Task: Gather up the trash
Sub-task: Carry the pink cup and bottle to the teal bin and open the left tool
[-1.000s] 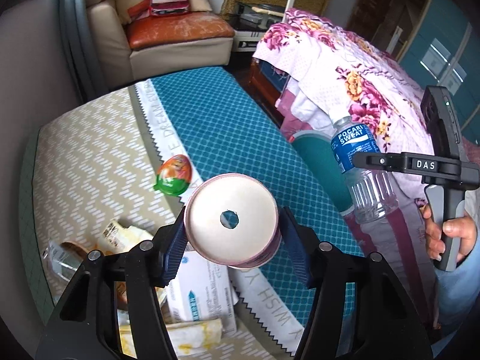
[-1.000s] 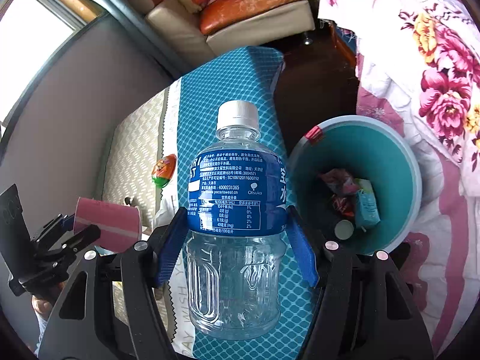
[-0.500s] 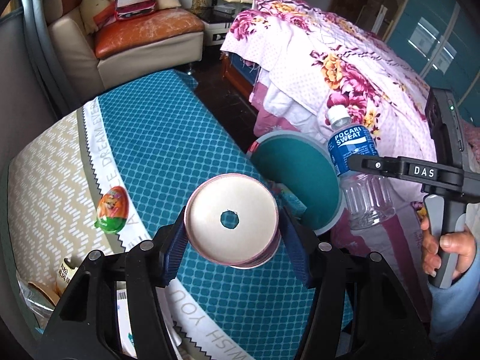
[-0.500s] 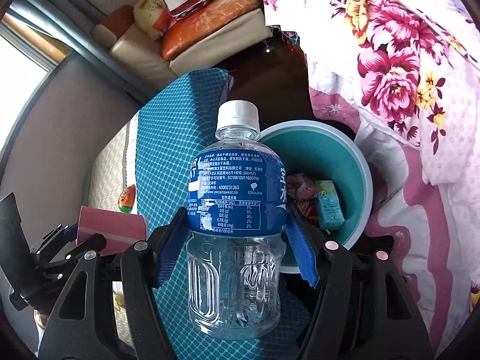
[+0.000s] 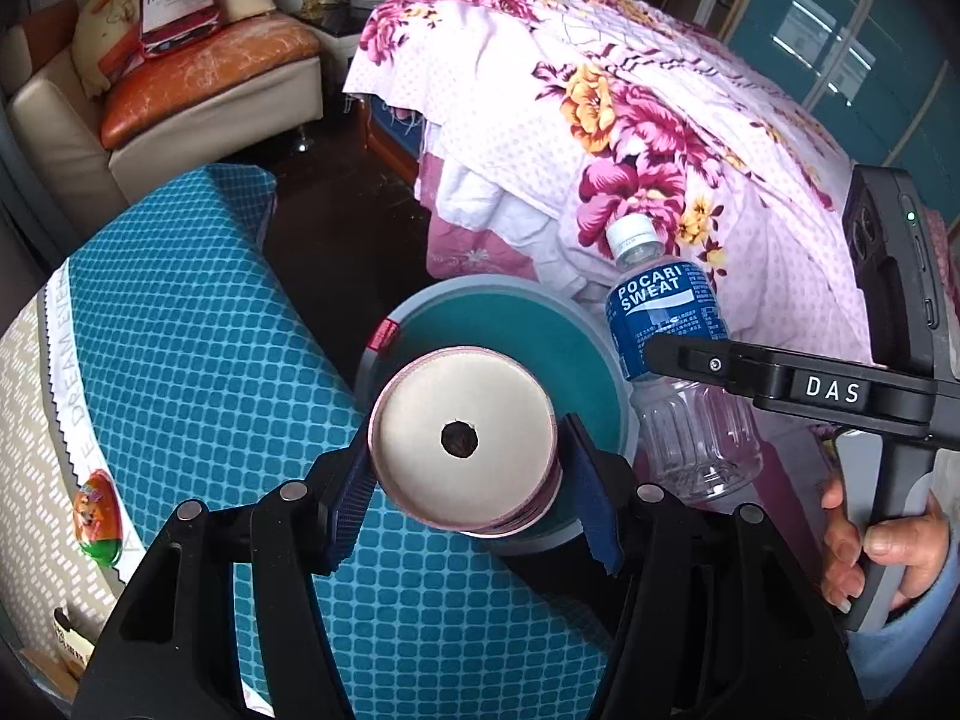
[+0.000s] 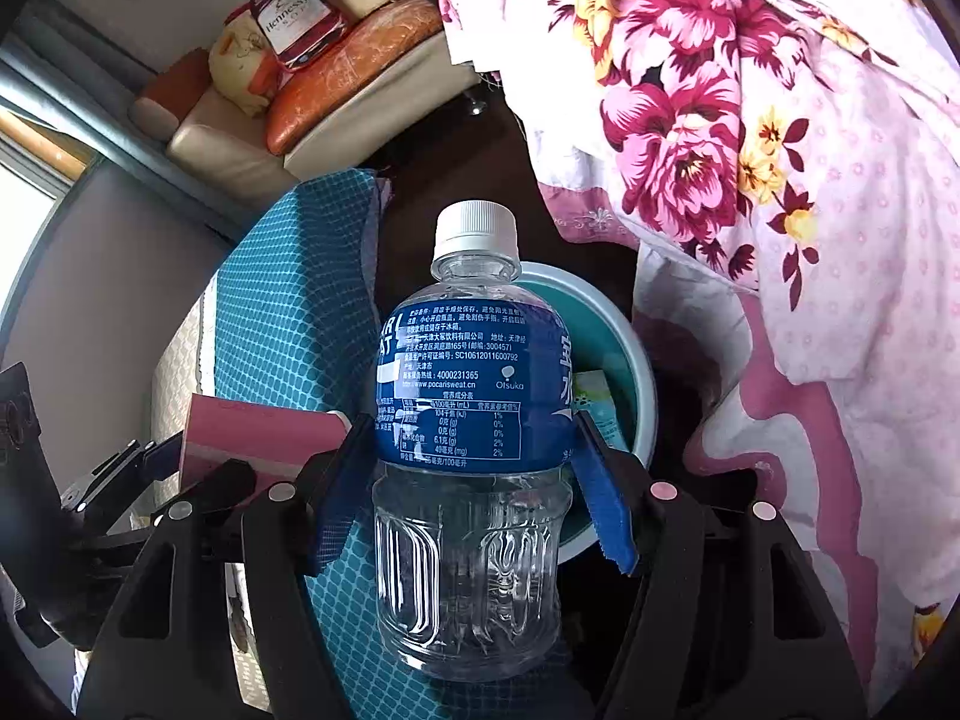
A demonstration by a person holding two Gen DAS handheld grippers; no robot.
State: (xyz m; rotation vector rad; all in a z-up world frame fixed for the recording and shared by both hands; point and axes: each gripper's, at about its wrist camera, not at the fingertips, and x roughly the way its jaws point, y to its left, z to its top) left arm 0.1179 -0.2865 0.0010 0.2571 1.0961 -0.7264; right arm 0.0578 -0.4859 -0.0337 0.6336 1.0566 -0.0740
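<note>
Surface (image 5: 180,324): covered by a teal grid-patterned cloth with a white lettered band and a beige patterned section at its left; dark floor (image 5: 336,228) just beyond its far edge. Room: one cream sofa (image 5: 198,102) with an orange seat cushion against the far wall, one bottle-shaped Hennessy cushion (image 5: 174,0) lying on it; one bed under a pink floral cover (image 5: 630,120) to the right; teal glass-fronted cabinets (image 5: 840,42) behind the bed. One round teal bin (image 5: 492,324) stands on the floor between the surface and the bed; the right wrist view shows a light green carton (image 6: 594,402) inside it, other contents hidden by the bottle. Count of held items: two. Left gripper (image 5: 462,468): jaws clamped on one pink-rimmed round container (image 5: 462,444), white end with a centre hole facing the camera, held over the near rim of the bin. Right gripper (image 6: 468,474): jaws clamped on one clear Pocari Sweat bottle (image 6: 468,420), white cap on, blue label, apparently empty, upright between the pads, in front of the bin. One hand (image 5: 870,546) visible on the right gripper's handle. Left on the surface: one small orange-and-green packet (image 5: 96,516) on the white band; scraps of wrappers (image 5: 66,642) at the lower left corner, count not resolvable
</note>
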